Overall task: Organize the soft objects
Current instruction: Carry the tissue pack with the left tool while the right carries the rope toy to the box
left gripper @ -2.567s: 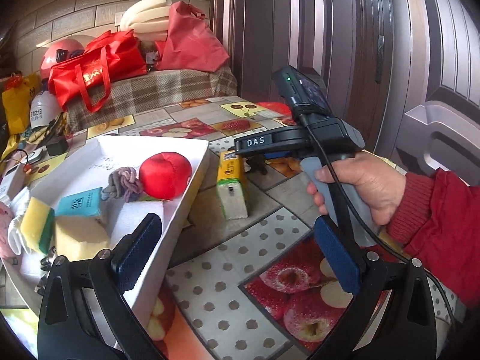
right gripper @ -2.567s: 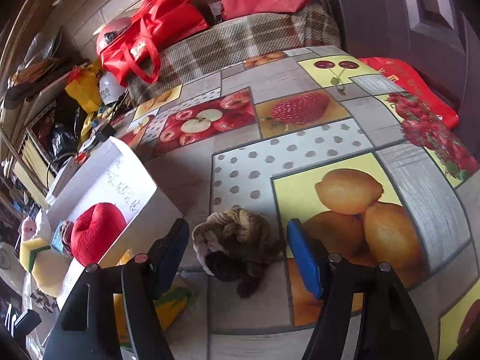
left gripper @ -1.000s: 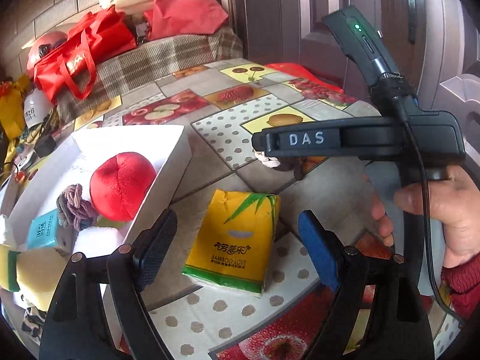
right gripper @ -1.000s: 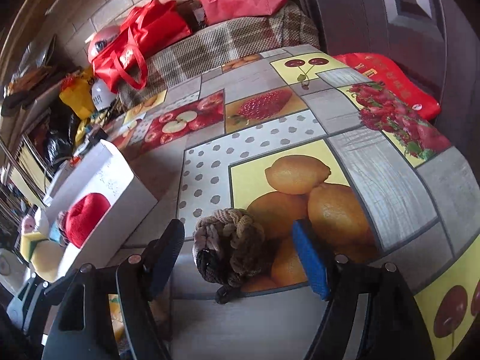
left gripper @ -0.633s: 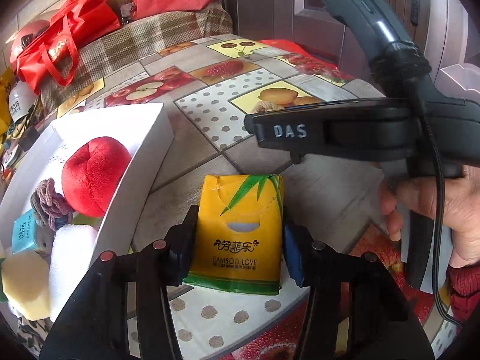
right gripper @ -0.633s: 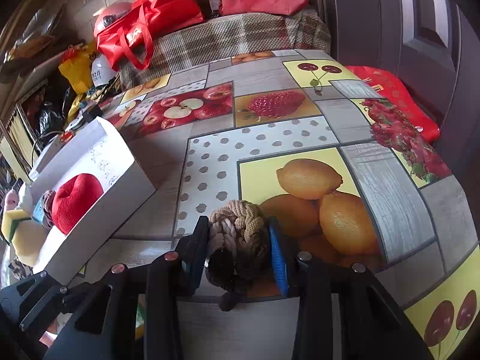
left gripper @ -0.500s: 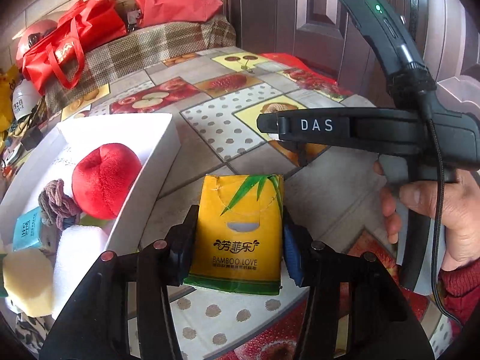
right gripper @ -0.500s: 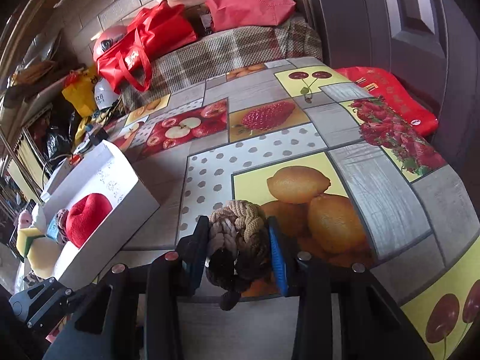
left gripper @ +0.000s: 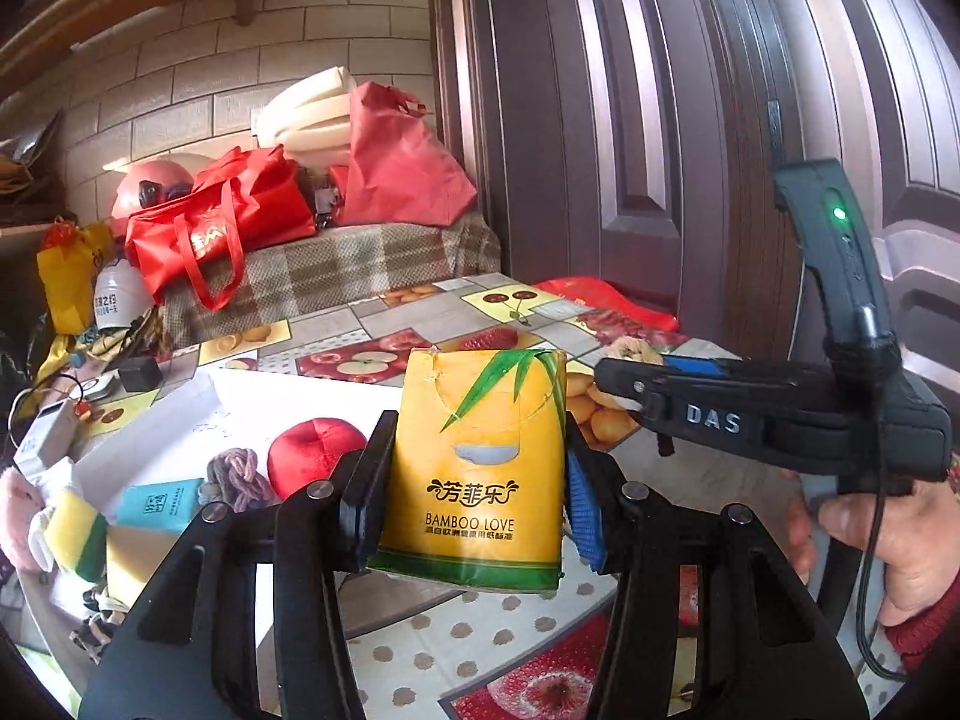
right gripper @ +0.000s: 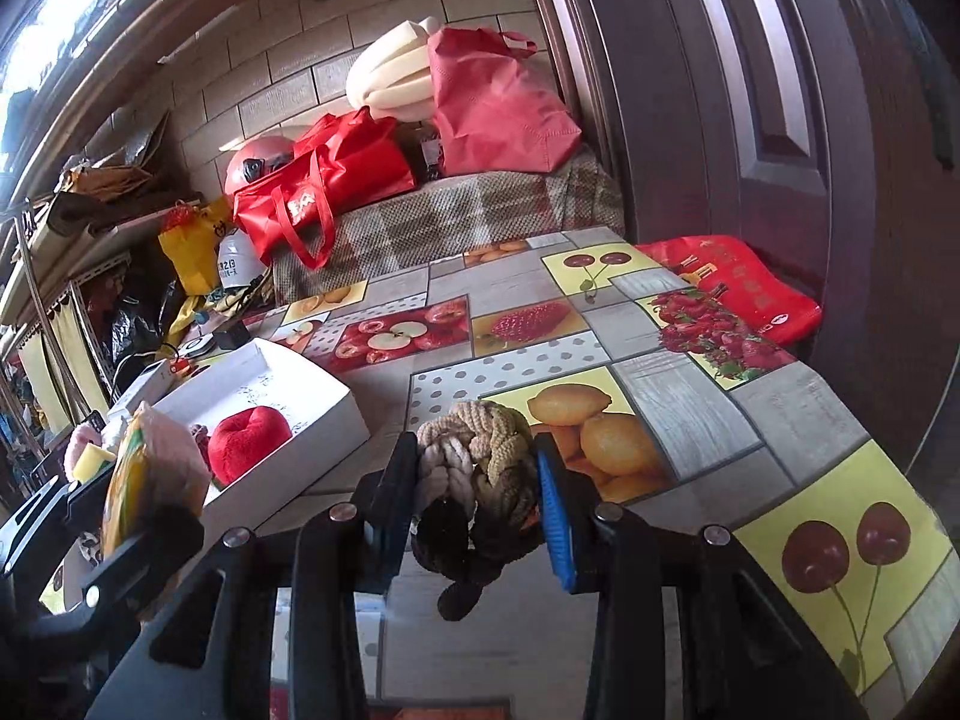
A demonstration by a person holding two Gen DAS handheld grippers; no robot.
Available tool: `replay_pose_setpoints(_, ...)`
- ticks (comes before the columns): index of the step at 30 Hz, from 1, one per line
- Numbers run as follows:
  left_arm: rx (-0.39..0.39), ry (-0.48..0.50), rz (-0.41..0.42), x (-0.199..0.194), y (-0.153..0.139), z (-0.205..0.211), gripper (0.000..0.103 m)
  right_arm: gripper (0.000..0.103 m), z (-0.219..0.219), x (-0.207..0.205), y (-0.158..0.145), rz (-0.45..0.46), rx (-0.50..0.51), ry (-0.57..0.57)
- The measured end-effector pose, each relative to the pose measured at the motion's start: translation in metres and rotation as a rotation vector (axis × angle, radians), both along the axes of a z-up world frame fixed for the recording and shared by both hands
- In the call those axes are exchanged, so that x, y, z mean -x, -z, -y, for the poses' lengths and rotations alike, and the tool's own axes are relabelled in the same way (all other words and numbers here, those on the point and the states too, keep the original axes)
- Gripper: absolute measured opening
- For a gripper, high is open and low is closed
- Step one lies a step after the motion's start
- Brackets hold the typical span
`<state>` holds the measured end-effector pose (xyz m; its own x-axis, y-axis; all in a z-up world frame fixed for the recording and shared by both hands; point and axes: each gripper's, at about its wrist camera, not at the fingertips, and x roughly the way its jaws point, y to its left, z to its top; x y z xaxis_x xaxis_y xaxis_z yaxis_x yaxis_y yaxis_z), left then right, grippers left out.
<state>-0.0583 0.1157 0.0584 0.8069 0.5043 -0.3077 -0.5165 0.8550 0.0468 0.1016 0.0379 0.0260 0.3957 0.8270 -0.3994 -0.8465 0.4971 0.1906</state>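
Note:
My left gripper (left gripper: 474,492) is shut on a yellow tissue pack (left gripper: 480,468) and holds it up above the table. My right gripper (right gripper: 477,495) is shut on a knotted rope ball (right gripper: 474,468), beige on top and dark below, lifted off the table. The white box (right gripper: 312,420) sits to the left and holds a red plush apple (right gripper: 249,441); in the left wrist view the box (left gripper: 180,414) also holds a small rope knot (left gripper: 237,477), a teal pack (left gripper: 159,504) and yellow sponges (left gripper: 78,534). The tissue pack also shows at the left of the right wrist view (right gripper: 129,474).
The table has a fruit-print cloth (right gripper: 690,408). A red flat bag (right gripper: 738,288) lies at its far right edge by the brown door (right gripper: 780,120). Red bags (right gripper: 324,180) and a helmet (right gripper: 258,162) sit on a plaid bench behind. Clutter fills the left shelves.
Both grippers closed on their objects about half a second ago. Since then both have risen, lifting the tissue pack and the rope ball off the table.

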Motion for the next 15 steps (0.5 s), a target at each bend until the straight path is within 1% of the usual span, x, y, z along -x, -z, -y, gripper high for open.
replay_pose_setpoints(4, 0.043, -0.024, 0.028, 0.014, -0.001, -0.008, 0.049, 0.038, 0.017, 0.022, -0.005, 0.062, -0.048, 0.023)
replay_pose_setpoints(9, 0.019, -0.03, 0.022, 0.025, 0.0, -0.003, 0.05, 0.038, 0.017, 0.043, -0.006, 0.098, -0.05, 0.006)
replay_pose_setpoints(15, 0.022, -0.053, 0.026, 0.041, 0.001, -0.008, 0.05, 0.038, 0.005, 0.069, -0.005, 0.137, -0.031, -0.033)
